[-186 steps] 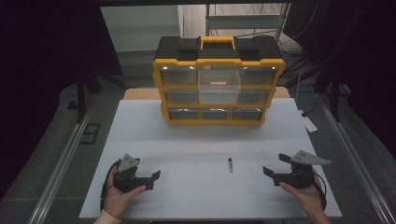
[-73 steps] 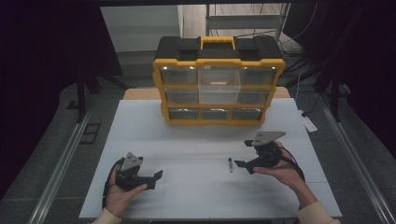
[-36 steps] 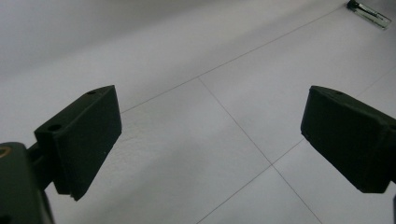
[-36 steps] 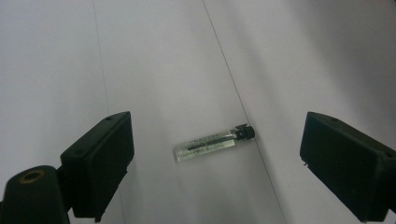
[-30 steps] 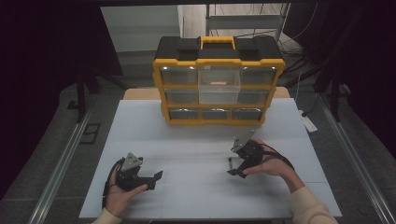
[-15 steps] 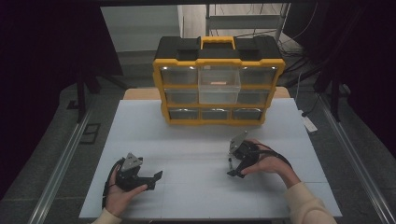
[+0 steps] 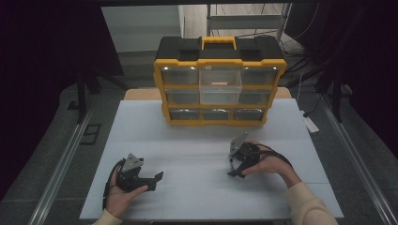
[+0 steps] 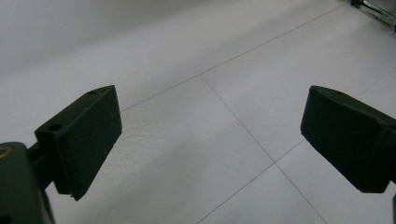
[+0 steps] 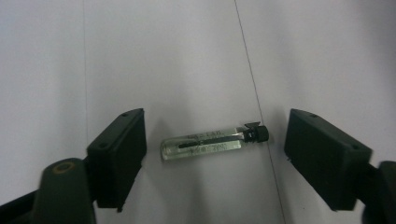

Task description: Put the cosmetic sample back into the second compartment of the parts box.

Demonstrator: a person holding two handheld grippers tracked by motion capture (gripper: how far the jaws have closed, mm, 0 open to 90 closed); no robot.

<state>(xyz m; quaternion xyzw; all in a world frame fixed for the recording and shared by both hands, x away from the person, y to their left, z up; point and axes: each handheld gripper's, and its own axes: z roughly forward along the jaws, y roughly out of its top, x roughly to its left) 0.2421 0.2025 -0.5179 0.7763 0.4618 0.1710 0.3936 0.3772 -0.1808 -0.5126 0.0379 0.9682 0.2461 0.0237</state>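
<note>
Two hand-held grippers are over the white worktop (image 7: 197,140), and only the right hand-held gripper (image 9: 212,154) is at work. Its jaws stand wide apart, tipped down onto the worktop, with a small glass vial (image 9: 212,142) lying flat between them and touching neither. The vial's long axis runs from jaw to jaw, its black cap (image 9: 256,134) toward the right jaw and its blunt glass end toward the left. Closing as they stand, the jaws would likely press on the vial end to end, a hold that could slip; turning the hand a quarter turn first looks the safer grip. From above, the right hand-held gripper sits right of the worktop's middle, in front of the yellow drawer organiser (image 7: 219,84). The left hand-held gripper (image 8: 210,135), jaws also apart and empty, rests well away near the front left.
</note>
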